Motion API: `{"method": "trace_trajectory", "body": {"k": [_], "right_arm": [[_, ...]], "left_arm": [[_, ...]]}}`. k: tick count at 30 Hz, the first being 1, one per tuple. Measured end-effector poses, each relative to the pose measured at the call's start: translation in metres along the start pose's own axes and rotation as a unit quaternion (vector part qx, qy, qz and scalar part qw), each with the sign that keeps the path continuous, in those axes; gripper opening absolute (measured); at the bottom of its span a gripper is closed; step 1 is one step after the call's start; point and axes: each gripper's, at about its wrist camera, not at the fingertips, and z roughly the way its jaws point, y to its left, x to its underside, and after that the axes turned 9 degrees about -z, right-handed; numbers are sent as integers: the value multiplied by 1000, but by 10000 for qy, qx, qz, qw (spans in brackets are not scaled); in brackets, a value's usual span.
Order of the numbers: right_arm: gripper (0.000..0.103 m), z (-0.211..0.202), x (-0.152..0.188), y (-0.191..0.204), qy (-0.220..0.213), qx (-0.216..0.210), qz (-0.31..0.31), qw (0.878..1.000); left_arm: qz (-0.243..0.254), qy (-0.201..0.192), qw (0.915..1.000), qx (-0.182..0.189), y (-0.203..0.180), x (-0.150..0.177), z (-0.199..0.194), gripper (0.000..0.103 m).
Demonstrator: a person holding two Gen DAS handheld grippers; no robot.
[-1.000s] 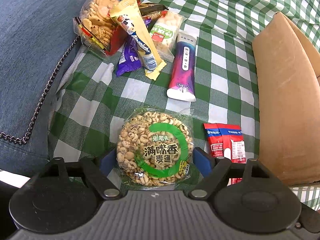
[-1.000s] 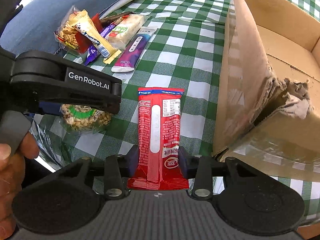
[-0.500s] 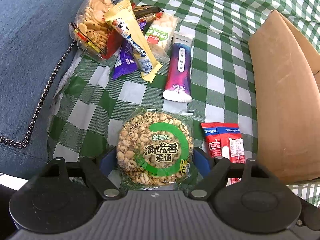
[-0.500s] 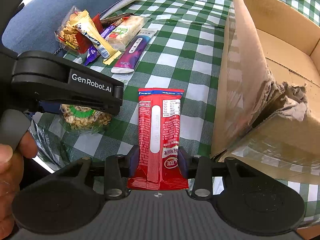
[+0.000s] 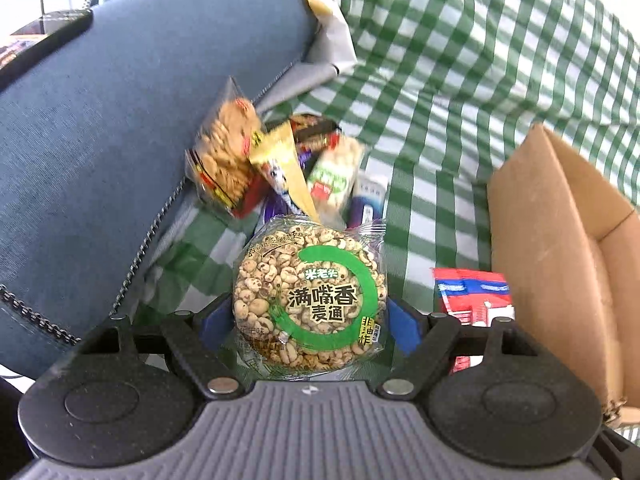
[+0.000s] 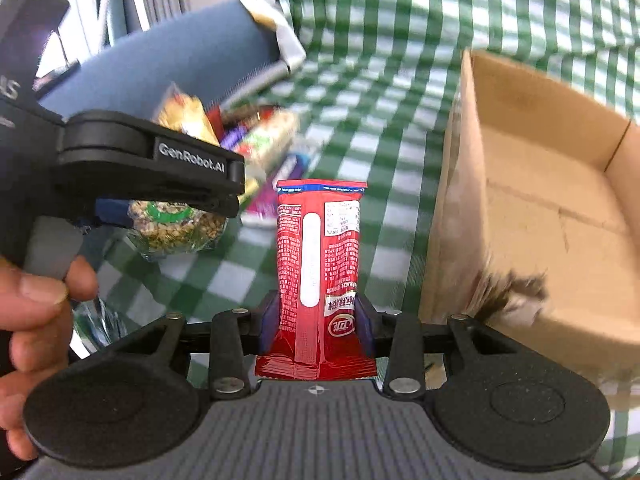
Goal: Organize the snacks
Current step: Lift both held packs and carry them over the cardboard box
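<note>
Our left claw [image 5: 310, 318] stands wide, squeezing the round puffed-grain cake [image 5: 310, 300]. Our right claw [image 6: 316, 322] pinches the red snack pack [image 6: 318, 248], long way forward. The cardboard box [image 6: 532, 216] sits right, nearer our right claw.

Glossy clear plastic wrapper on the puffed-grain cake [image 5: 310, 300] in my left tongs, shiny red foil packet [image 6: 320, 272] in my right; matt, torn cardboard box [image 6: 540, 216] beside it, checked cloth [image 6: 380, 100] underneath.
</note>
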Motion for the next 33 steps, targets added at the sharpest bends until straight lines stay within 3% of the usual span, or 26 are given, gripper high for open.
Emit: {"method": "trace_trajectory", "body": {"k": [10, 17, 22, 27, 33], "right_arm": [[41, -45, -17, -6, -674, 73, -65, 9977], [41, -72, -31, -27, -958, 216, -54, 9951], [41, -93, -41, -63, -1394, 600, -154, 9883], [41, -93, -29, -119, -1722, 1083, 129, 9790], [41, -77, 7, -164, -1516, 1350, 828, 9757]], "left_arm": [[-137, -356, 9992, 101, -3, -9, -20, 84], [-61, -507, 9979, 399, -11, -10, -30, 84], [76, -602, 9965, 575, -23, -6, -36, 84], [328, -731, 9935, 812, -41, 3, -45, 84], [655, -948, 9866, 1153, -71, 16, -52, 84]]}}
